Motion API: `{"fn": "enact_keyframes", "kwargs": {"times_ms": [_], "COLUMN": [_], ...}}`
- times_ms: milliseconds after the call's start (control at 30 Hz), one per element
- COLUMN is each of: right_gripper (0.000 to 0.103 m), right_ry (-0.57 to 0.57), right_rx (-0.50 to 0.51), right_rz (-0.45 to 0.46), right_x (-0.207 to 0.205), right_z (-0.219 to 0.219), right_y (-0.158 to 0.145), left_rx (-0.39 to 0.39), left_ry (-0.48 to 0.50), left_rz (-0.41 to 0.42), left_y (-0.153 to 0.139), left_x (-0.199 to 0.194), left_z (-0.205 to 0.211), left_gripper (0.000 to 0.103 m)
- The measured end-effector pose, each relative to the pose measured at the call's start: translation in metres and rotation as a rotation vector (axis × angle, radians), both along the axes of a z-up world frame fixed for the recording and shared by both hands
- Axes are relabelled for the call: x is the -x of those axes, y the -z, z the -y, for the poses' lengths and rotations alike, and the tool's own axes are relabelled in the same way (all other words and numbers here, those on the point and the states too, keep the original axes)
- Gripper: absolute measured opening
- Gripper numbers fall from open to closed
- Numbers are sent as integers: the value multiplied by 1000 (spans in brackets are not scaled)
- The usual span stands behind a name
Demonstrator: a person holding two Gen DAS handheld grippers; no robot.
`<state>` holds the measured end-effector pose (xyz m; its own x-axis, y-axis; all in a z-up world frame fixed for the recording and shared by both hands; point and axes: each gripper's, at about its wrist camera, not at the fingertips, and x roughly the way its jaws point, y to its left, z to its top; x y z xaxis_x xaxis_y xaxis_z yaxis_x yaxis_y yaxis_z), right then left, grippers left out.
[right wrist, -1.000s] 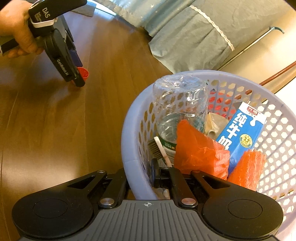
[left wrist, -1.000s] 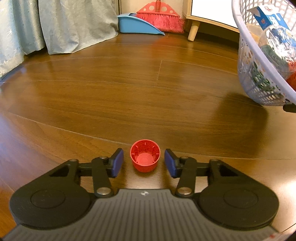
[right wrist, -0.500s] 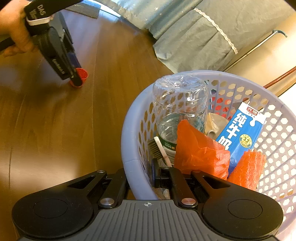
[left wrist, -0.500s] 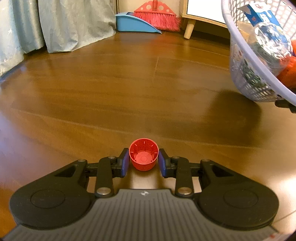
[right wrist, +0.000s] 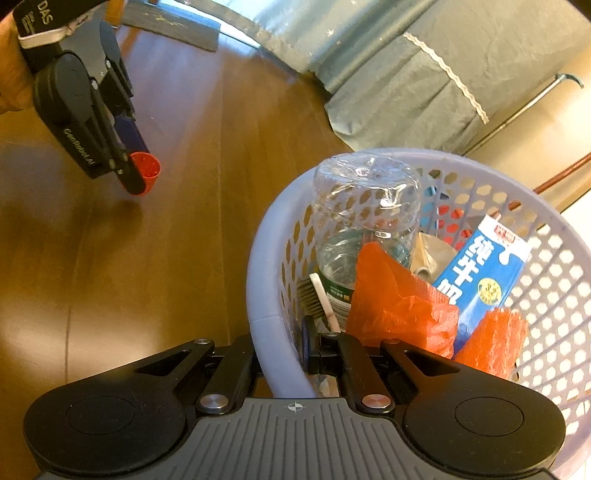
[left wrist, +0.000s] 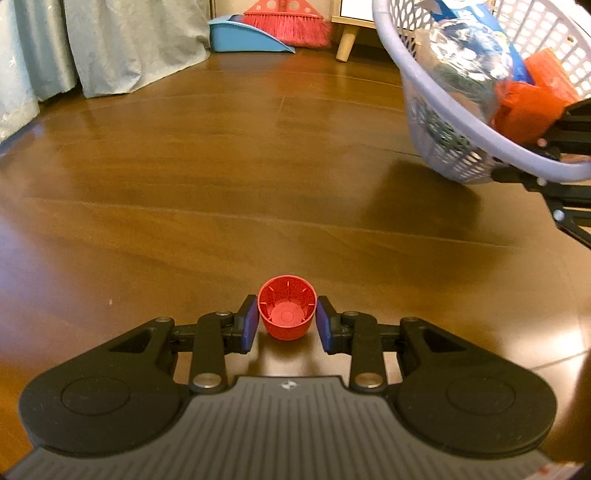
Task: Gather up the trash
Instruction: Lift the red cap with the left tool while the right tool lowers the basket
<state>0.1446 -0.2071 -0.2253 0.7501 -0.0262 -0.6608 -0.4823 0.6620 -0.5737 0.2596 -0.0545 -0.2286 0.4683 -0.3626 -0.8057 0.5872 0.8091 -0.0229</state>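
Note:
A small red cap (left wrist: 287, 308) sits pinched between the blue pads of my left gripper (left wrist: 286, 320), which is shut on it and holds it just above the wooden floor; its open side faces the camera. In the right wrist view the same red cap (right wrist: 146, 172) shows at the tip of the left gripper (right wrist: 138, 173), held by a hand at top left. My right gripper (right wrist: 280, 354) is shut on the rim of a lavender basket (right wrist: 260, 295). The basket (left wrist: 461, 122) holds a clear plastic bottle (right wrist: 364, 206), a blue milk carton (right wrist: 484, 273), orange plastic (right wrist: 399, 306) and a toothbrush (right wrist: 323, 299).
A blue dustpan (left wrist: 247, 35) and red broom (left wrist: 288, 20) rest by the far wall beside a cabinet leg (left wrist: 345, 46). Grey-blue curtains (left wrist: 122, 40) hang at the left. A bed skirt (right wrist: 399, 81) and a dark mat (right wrist: 173, 22) lie beyond the basket.
My left gripper went from open around the red cap to shut on it and lifted it. The basket in my right gripper has moved closer to the left gripper.

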Motion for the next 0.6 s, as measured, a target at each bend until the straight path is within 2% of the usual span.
{"fn": "enact_keyframes", "kwargs": {"times_ms": [600], "right_gripper": [0], "right_ry": [-71], "right_rx": [-11], "right_rz": [-7], "right_x": [11], "right_z": [-27], "right_y": [-11], "left_rx": [-9], "left_ry": [-28], "left_rz": [-4], "left_y": [-32], "left_x": [35], "left_z": [-43], "left_gripper": [28]}}
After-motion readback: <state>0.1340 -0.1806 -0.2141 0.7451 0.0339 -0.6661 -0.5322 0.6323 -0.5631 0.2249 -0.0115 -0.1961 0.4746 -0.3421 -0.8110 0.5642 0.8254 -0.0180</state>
